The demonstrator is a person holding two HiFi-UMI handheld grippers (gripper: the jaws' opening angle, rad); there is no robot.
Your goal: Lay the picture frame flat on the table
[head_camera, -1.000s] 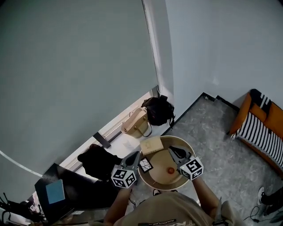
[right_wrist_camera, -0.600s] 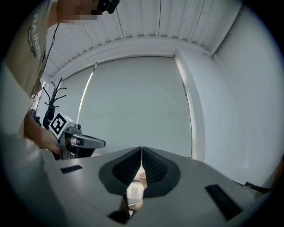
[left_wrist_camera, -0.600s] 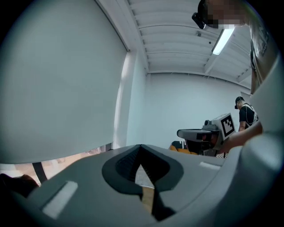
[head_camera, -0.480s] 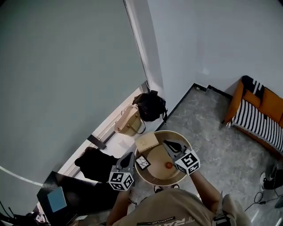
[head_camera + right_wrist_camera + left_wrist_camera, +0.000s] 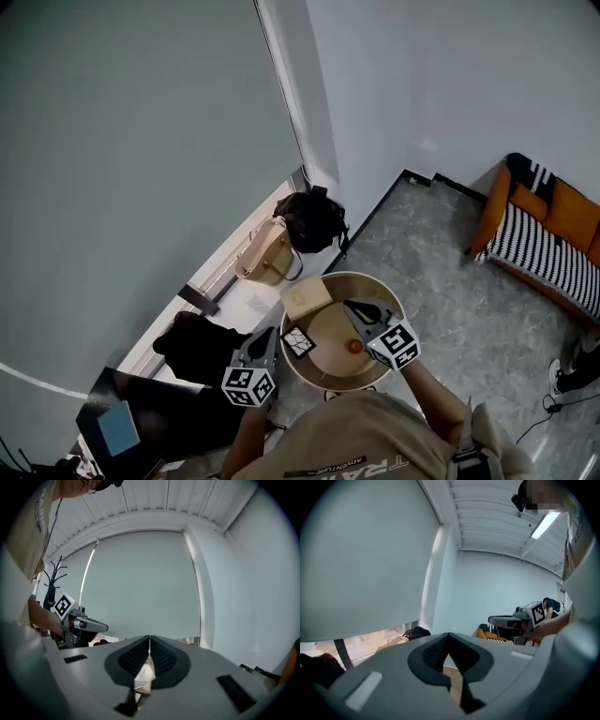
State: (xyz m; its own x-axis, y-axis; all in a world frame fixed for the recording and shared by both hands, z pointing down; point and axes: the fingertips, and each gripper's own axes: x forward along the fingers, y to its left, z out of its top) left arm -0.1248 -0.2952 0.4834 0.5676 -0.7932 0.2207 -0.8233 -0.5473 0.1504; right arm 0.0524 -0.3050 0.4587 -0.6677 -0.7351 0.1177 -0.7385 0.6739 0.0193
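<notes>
Your left gripper and right gripper hovered at the round desk, lower centre, fingers closed tight on nothing.

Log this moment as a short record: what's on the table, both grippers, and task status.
table: round, wooden
on it: tan block at the far edge; small black-and-white square at the left edge; small red thing near the middle
left gripper: shut, empty, near the table's left edge
right gripper: shut, empty, over the table
task status: nothing gripped; cannot tell which item is the frame
</notes>
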